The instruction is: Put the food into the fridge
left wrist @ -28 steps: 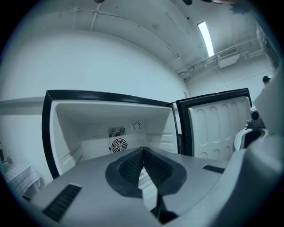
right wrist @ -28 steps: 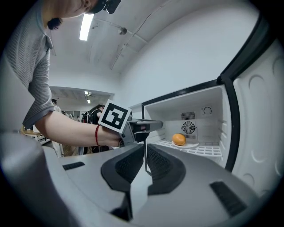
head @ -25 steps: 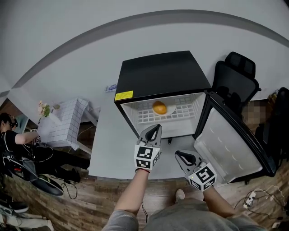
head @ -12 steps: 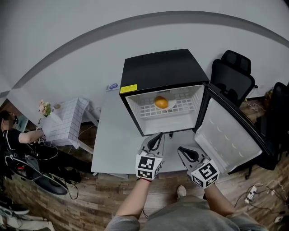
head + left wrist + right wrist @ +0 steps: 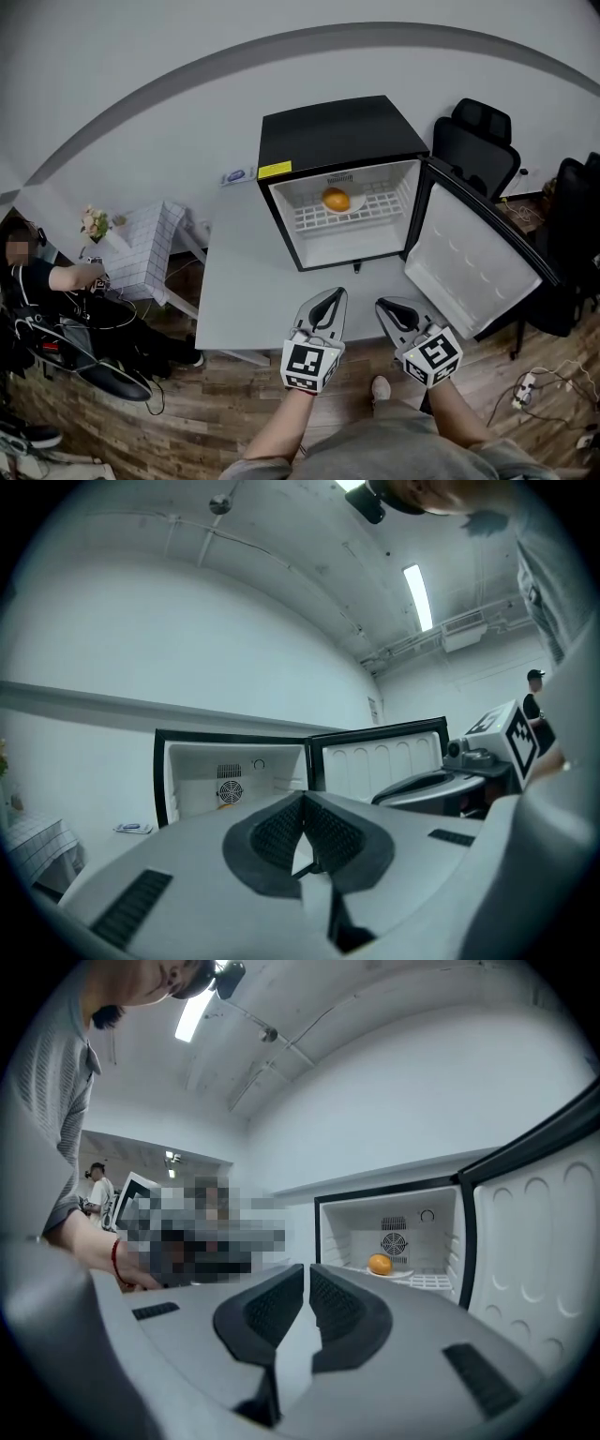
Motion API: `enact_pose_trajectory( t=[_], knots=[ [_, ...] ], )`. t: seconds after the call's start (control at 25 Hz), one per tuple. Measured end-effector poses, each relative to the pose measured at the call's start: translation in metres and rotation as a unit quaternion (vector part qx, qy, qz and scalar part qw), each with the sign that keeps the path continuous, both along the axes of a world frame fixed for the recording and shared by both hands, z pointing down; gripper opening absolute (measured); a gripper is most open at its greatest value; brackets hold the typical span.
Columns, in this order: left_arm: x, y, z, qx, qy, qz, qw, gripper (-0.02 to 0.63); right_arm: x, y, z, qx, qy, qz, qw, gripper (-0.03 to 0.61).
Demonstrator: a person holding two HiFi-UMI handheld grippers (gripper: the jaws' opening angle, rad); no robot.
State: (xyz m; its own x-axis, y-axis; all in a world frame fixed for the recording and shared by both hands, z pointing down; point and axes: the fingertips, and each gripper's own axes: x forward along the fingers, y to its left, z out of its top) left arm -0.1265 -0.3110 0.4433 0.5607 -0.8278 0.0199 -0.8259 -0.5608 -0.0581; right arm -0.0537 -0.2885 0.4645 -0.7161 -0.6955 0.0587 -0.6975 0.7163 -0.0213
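Left gripper (image 5: 305,799) jaws together, nothing between them. Right gripper (image 5: 307,1271) jaws likewise together and empty. Both grippers are held level, side by side above the near edge of the table (image 5: 239,281), pointing at the fridge (image 5: 337,136). Fridge stands at the table's far edge, door (image 5: 469,267) wide open to the right. Orange (image 5: 336,199) lies on a plate (image 5: 355,204) on the wire shelf (image 5: 314,217) inside.

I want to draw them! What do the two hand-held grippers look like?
Both are light grey and pointed like beaks. The left hand-held gripper and right hand-held gripper have black ribbed pads inside, and each carries a white cube with black square markers. No sleeves reach the forearms.
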Motion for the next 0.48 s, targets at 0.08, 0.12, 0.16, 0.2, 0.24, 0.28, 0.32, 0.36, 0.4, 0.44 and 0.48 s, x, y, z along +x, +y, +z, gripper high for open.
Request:
enact_pose_trajectory(
  t=[0.08,0.12,0.16,0.2,0.24,0.28,0.32,0.36,0.4,0.44,0.48],
  knots=[
    [-0.001,0.017,-0.002,0.002,0.001,0.003,1.0000,0.009,-0.002,0.010,-0.003,0.004,0.001,0.003,1.000,0.014],
    [-0.002,0.024,-0.002,0.002,0.001,0.004,1.0000,0.009,-0.004,0.015,-0.004,0.006,0.001,0.005,1.000,0.014],
    [-0.003,0.031,-0.003,0.002,0.001,0.005,1.0000,0.010,-0.005,0.019,-0.006,0.008,0.002,0.006,1.000,0.014],
    [-0.004,0.038,-0.003,0.003,0.001,0.006,1.0000,0.009,-0.007,0.024,-0.008,0.009,0.002,0.007,1.000,0.014],
    [-0.005,0.044,-0.003,0.004,0.001,0.007,1.0000,0.009,-0.008,0.029,-0.009,0.010,0.002,0.007,1.000,0.014],
    [-0.005,0.051,-0.003,0.005,0.002,0.009,0.9999,0.010,-0.010,0.034,-0.009,0.011,0.002,0.008,1.000,0.014],
    [-0.007,0.058,-0.002,0.005,0.004,0.010,0.9999,0.009,-0.011,0.039,-0.010,0.012,0.002,0.008,1.000,0.014],
    [-0.008,0.065,-0.001,0.006,0.006,0.011,0.9999,0.009,-0.012,0.044,-0.011,0.013,0.002,0.008,1.000,0.014],
    [-0.011,0.072,-0.002,0.008,0.008,0.011,0.9999,0.009,-0.014,0.049,-0.012,0.015,0.002,0.008,1.000,0.014],
    [-0.013,0.078,-0.004,0.012,0.011,0.011,0.9998,0.010,-0.015,0.055,-0.013,0.018,0.002,0.007,1.000,0.014],
    [-0.015,0.085,-0.007,0.016,0.012,0.010,0.9997,0.010,-0.016,0.060,-0.015,0.021,0.003,0.008,1.000,0.014]
  ],
)
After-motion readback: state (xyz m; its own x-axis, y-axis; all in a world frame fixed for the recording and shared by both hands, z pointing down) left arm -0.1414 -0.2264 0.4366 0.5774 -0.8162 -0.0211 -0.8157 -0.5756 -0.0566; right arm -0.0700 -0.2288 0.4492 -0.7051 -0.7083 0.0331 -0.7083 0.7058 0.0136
